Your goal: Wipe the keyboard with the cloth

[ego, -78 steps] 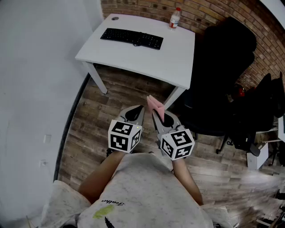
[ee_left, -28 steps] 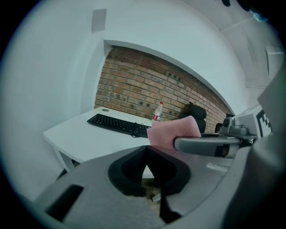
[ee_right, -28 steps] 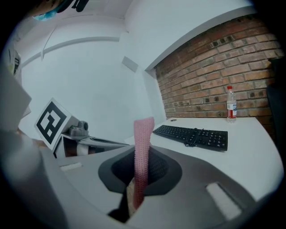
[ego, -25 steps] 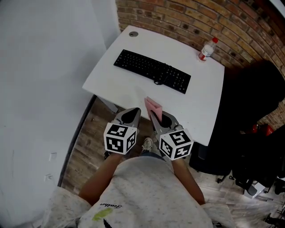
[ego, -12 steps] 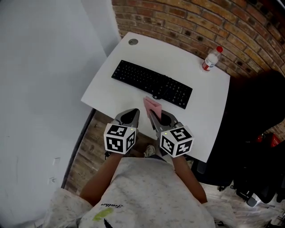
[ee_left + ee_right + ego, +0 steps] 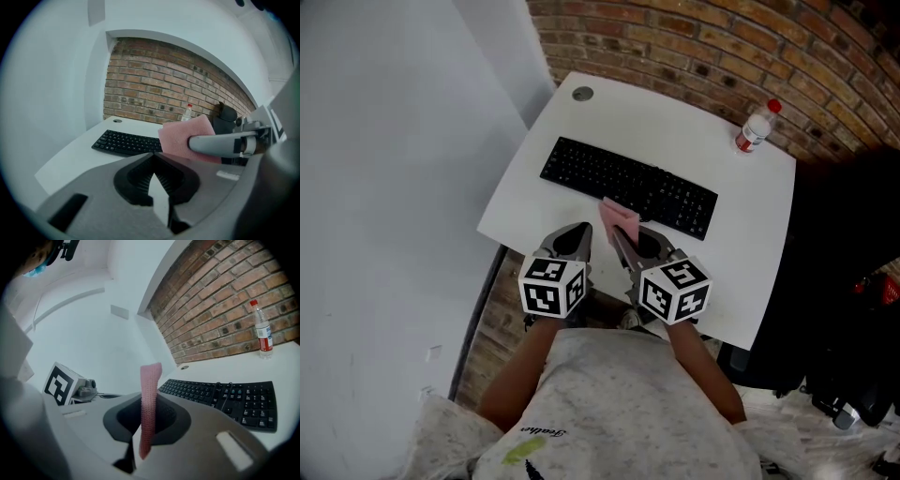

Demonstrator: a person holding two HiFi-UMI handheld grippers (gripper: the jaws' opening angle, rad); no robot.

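Pink cloth (image 6: pixel 620 218) in right claw (image 6: pixel 622 236)'s pinch, left claw (image 6: pixel 579 232) pressed together, near keyboard (image 6: pixel 628 187).

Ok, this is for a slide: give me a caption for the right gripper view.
Right gripper shut on a pink cloth, facing the black keyboard on the white desk.
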